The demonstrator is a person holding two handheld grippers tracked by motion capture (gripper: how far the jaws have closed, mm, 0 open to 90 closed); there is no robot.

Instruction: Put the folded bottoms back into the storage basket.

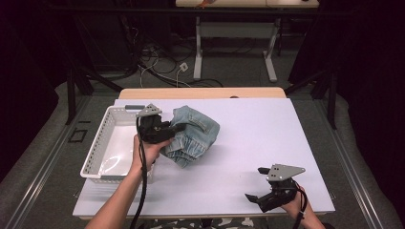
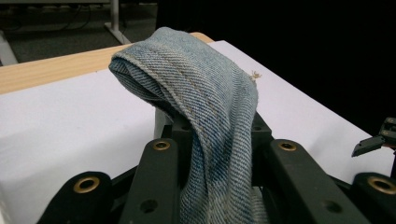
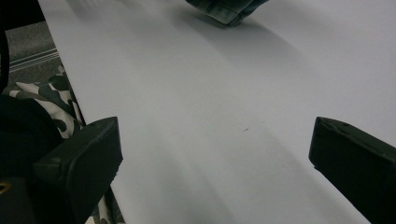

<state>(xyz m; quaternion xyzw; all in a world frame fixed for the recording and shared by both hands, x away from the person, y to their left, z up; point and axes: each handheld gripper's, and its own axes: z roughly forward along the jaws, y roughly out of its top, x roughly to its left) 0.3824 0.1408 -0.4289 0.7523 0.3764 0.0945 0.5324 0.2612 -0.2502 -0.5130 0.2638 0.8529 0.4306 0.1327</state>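
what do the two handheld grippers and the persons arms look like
Both grippers, left gripper and right gripper, are black, boxy tools with a grey three-cornered plate on top and a black cable trailing back. The jaw arms carry brass-coloured rivets. The forearms are bare, with no sleeves or gloves.

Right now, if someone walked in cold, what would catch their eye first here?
Probably the bundle of blue denim at the table's middle left, pinched in the shut left gripper beside a white basket. Next, the right gripper with jaws wide open over bare white table at the near right corner.
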